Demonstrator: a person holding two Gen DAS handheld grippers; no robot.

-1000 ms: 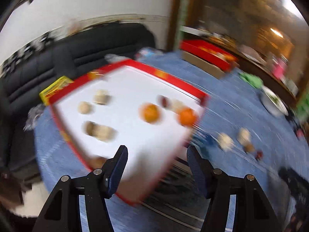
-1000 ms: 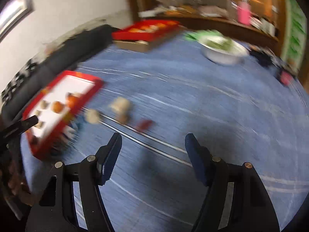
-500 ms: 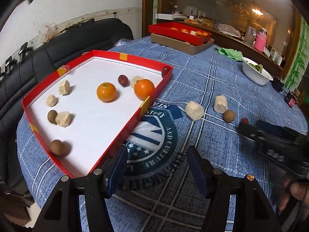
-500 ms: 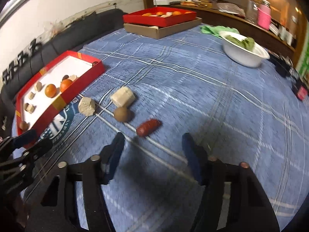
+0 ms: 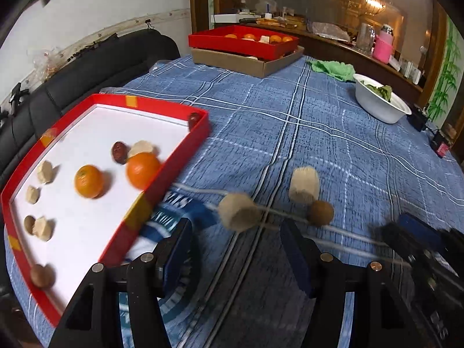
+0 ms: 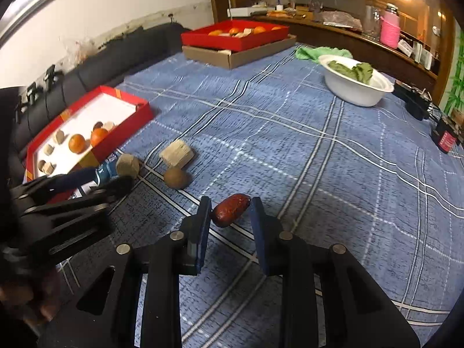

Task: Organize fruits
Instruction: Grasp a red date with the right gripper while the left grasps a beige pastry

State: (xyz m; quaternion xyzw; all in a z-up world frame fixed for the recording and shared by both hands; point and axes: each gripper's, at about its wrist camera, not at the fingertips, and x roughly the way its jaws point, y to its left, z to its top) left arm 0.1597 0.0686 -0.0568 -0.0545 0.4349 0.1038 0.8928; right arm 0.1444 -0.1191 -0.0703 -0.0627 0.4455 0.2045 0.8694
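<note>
The date [image 6: 231,209] lies on the blue cloth [image 6: 290,145] between the right gripper [image 6: 229,211] pads, well clear of the red tray [image 6: 121,142] and on the near side of it. The jaws are closing on it: the left pad looks to be touching its end, the right pad just beside the other end, so I judge the grip not quite made. The date looks small, light, wrinkled and a little soft, with a glossy skin that could slip — it is taken end to end here, and a hold across its thicker middle would seem surer; too hard a squeeze may dent it. Between date and tray sit a brown round fruit [image 6: 176,177] and two pale chunks [image 6: 177,153], one nearer the tray's corner. The left gripper [image 5: 236,249] hangs with its jaws apart and nothing between them, pointing at the nearer chunk [image 5: 237,211] beside the tray. The right view alone shows the date and the pads around it; in the left view the date is hidden, only a blurred dark edge of the right gripper showing. The left view — though blurred — lays open the tray's floor: two oranges [image 5: 88,181], another date [image 5: 119,152], pale chunks and brown fruits, which the right view shows only small and partly behind the tray wall.
</note>
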